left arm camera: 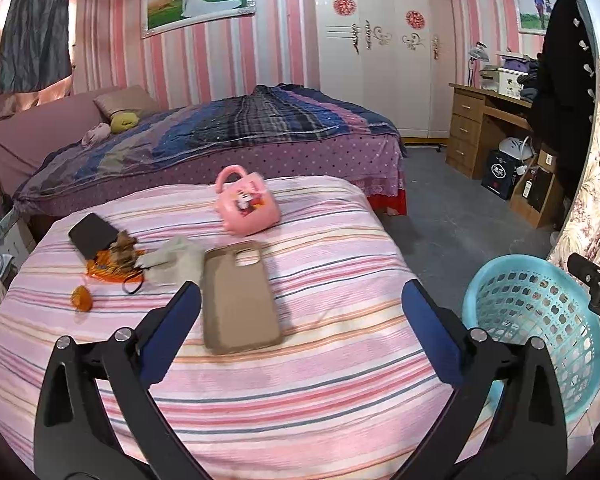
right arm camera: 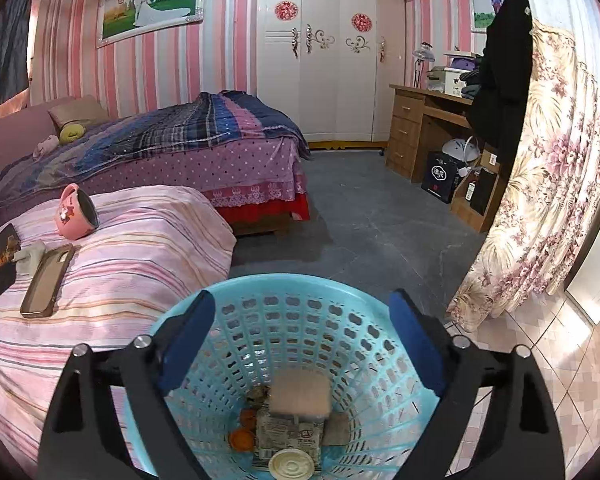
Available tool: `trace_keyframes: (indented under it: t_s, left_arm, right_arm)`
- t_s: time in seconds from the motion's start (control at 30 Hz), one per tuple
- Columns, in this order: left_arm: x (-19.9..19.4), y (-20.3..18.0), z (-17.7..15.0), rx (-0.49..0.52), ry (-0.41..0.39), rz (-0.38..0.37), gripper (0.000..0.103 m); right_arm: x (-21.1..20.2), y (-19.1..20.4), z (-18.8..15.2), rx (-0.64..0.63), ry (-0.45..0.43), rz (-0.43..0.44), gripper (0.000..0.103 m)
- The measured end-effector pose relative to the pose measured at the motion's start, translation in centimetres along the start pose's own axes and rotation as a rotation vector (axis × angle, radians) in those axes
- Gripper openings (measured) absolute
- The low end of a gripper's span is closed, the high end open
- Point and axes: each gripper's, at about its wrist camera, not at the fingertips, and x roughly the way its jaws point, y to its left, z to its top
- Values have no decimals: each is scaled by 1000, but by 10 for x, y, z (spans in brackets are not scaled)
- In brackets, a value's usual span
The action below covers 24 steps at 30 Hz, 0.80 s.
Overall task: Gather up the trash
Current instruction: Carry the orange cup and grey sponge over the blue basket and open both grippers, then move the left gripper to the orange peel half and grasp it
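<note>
My left gripper (left arm camera: pixel 302 300) is open and empty above a pink striped bedspread (left arm camera: pixel 300 380). Ahead of it lie a tan phone case (left arm camera: pixel 239 300), a crumpled grey tissue (left arm camera: pixel 178 262), an orange wrapper with brown scraps (left arm camera: pixel 114 262), a small orange peel (left arm camera: pixel 81 298), a black hair tie (left arm camera: pixel 134 286), a dark phone (left arm camera: pixel 93 235) and a pink toy mug (left arm camera: pixel 247 204). My right gripper (right arm camera: pixel 302 318) is open and empty over a turquoise basket (right arm camera: pixel 300 292), which holds a carton (right arm camera: pixel 290 432), a tan block (right arm camera: pixel 300 394), a white lid (right arm camera: pixel 291 466) and orange peels (right arm camera: pixel 242 438). The basket also shows in the left wrist view (left arm camera: pixel 536 320).
A second bed with a plaid blanket (left arm camera: pixel 236 128) stands behind. A white wardrobe (right arm camera: pixel 324 48) and a wooden desk (right arm camera: pixel 424 132) stand at the back. A floral curtain (right arm camera: pixel 540 184) hangs at the right. Grey floor (right arm camera: pixel 360 216) lies between the beds and the desk.
</note>
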Motion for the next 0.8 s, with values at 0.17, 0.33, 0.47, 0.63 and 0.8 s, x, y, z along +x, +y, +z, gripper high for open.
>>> trace_keyframes:
  t_s: [0.17,0.33,0.47,0.63,0.8]
  left_arm:
    - [-5,24,-4,3,2,29,97]
    - [-7,53,-3,-19,14,58,97]
    - [-11,79,0,-31,0,95,97]
    - [-12,113,-2,-75,-9,121,97]
    - [-4,144,-11,-120,22,136,97]
  right_arm:
    - [0,24,4,-27,-5,-9,96]
    - [-2,45,7,-39,-10,18,97]
    - [-3,67,9,-54,-17,47,97]
    - [-2,92,10,-81,-10,85,97]
    - [-1,125,8,-133,-3,104,97]
